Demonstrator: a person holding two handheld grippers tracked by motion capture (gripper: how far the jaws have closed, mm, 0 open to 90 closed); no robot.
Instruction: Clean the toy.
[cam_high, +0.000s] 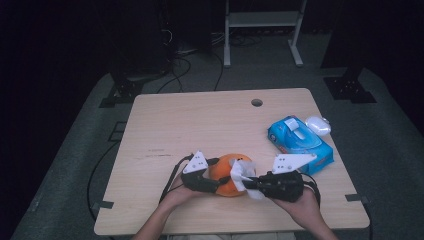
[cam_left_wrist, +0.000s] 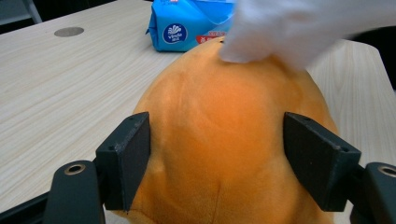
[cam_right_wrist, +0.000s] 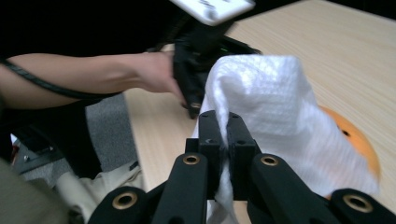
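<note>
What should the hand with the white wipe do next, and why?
Probably rub the wipe across the top of the orange plush toy. The right gripper is pinching it there, and the left gripper steadies the toy.

The right tongs (cam_right_wrist: 227, 140) pinch a white wipe (cam_right_wrist: 275, 112) draped over what seems an orange plush toy (cam_right_wrist: 357, 140).

Orange plush toy (cam_high: 226, 176); white textured wipe (cam_high: 242, 173); blue wipe pack (cam_high: 300, 142), white lid; pale woodgrain table (cam_high: 200, 120).
</note>
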